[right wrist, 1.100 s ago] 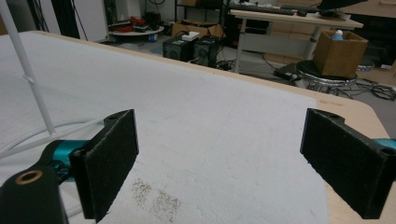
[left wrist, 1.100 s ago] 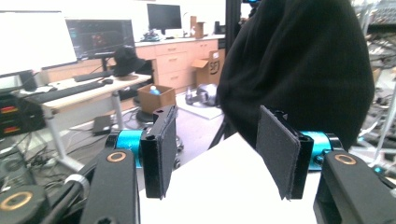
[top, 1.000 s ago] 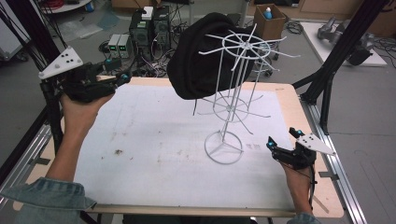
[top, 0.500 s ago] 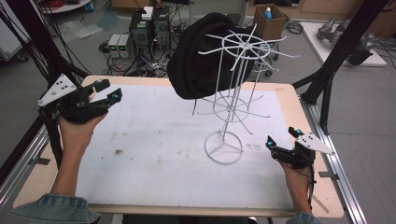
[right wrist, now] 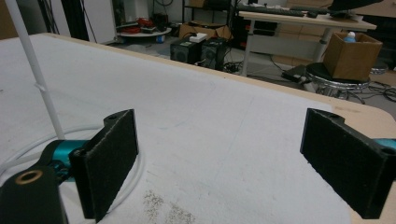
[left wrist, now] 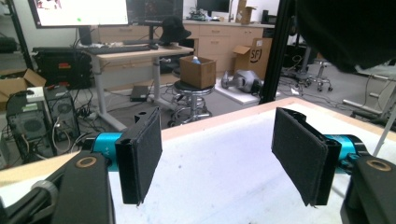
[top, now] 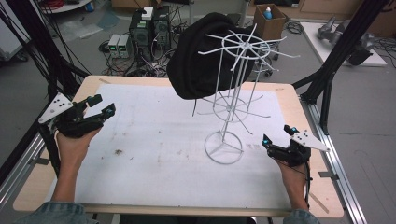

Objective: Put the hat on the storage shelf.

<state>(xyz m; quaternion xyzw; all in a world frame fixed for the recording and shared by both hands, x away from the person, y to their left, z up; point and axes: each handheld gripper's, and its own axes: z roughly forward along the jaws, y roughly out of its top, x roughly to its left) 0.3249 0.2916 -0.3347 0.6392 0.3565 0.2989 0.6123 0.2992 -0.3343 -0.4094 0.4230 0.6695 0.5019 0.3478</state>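
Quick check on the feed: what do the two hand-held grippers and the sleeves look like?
Each black hand-held gripper, left and right, has teal barrels behind two flat black fabric-faced pads, and a grey three-cornered plate with dark dots on top. A black cable trails from the right one. Blue denim cuffs cover the forearms.

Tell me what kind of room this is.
Most likely a robotics lab or workshop: computer towers sit on the floor among cables, a monitor stands on a desk, and black frame struts surround the worktable.
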